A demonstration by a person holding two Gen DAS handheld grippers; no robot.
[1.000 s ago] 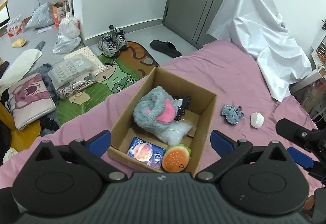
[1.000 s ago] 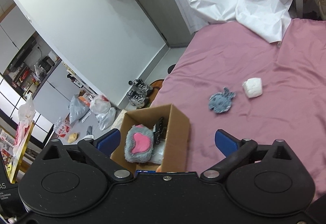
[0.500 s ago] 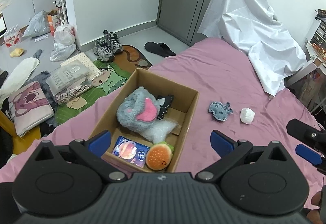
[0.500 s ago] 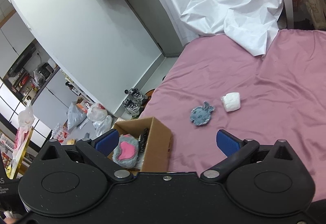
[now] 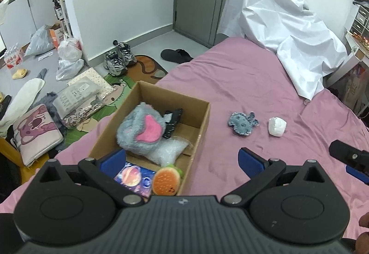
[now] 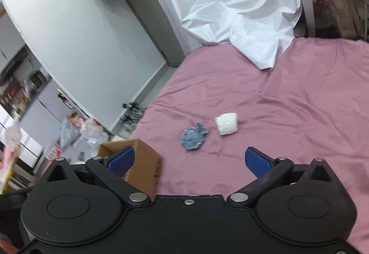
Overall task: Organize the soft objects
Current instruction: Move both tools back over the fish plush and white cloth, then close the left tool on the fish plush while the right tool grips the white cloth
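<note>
A cardboard box (image 5: 200, 120) stands on the pink bed and holds a grey-and-pink plush (image 5: 140, 130), a clear bag, a burger plush (image 5: 166, 181) and a planet-print card. To its right lie a small blue-grey plush (image 5: 243, 122) and a white soft lump (image 5: 277, 126). My left gripper (image 5: 182, 160) hangs open above the box's near end, empty. My right gripper (image 6: 189, 161) is open and empty, above the bed short of the blue-grey plush (image 6: 193, 136) and white lump (image 6: 227, 123). The box corner (image 6: 147, 161) shows at its lower left. The right gripper's tip (image 5: 350, 157) shows in the left wrist view.
A white sheet (image 5: 281, 23) drapes over something at the bed's far end. The floor to the left holds sneakers (image 5: 118, 58), a black slipper (image 5: 176, 54), plastic bags, a pink cushion (image 5: 34, 131) and a green mat. Shelves stand at the right.
Both grippers have pulled back and tilted up, so the box and the two loose soft things sit farther off. The right view has swung right, leaving only the box's corner in sight.
</note>
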